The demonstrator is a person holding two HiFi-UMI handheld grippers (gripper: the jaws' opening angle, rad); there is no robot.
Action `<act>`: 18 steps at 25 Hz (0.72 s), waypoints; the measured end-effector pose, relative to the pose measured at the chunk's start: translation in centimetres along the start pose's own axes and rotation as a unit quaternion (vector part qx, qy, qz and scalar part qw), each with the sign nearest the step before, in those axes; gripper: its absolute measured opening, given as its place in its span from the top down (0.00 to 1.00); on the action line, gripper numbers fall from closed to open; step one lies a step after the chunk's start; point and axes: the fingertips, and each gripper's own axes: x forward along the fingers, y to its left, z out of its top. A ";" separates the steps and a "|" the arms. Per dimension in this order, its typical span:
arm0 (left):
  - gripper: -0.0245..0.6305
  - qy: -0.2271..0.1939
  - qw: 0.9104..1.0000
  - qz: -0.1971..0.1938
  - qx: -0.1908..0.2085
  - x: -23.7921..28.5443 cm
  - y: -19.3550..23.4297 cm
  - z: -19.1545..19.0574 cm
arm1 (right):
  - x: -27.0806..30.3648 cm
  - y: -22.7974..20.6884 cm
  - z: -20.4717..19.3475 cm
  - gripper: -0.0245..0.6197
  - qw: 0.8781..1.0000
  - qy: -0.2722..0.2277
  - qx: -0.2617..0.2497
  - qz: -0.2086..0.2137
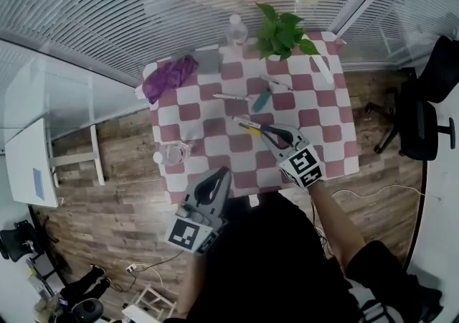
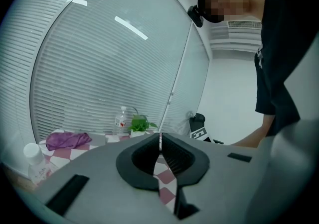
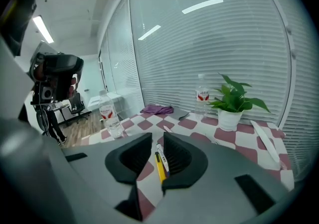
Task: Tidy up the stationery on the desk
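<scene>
On the pink-and-white checked tablecloth [image 1: 215, 126] lie several pens. A yellow pen [image 3: 159, 169] and a white pen [image 3: 161, 154] lie side by side at mid-table [image 1: 248, 125]. My right gripper [image 1: 270, 136] sits low over them, open, and both pens show in the gap between its jaws [image 3: 158, 139], close to the right jaw, with no pad pressing on them. A teal pen [image 1: 262, 101] and two more pens [image 1: 231, 97] [image 1: 278, 85] lie farther back. My left gripper [image 1: 223, 174] hovers at the table's near edge, shut and empty [image 2: 160, 136].
A purple cloth [image 1: 168, 76] and a grey item [image 1: 208, 62] lie at the back left. A water bottle [image 1: 237, 29] and a potted plant [image 1: 283, 34] stand at the back. A long white strip [image 1: 320, 67] lies at the back right. Another bottle [image 1: 171, 153] is by the left edge.
</scene>
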 end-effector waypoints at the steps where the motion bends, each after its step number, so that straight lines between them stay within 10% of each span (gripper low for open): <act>1: 0.90 0.004 1.000 -0.003 -0.001 0.1 0.3 0.0 | 0.6 -0.2 -0.4 0.81 1.000 0.009 -0.003 0.000; 18: 0.90 0.030 0.999 -0.011 -0.013 0.6 3.4 -1.0 | 7.5 -2.1 -9.0 0.81 0.987 0.147 -0.069 0.018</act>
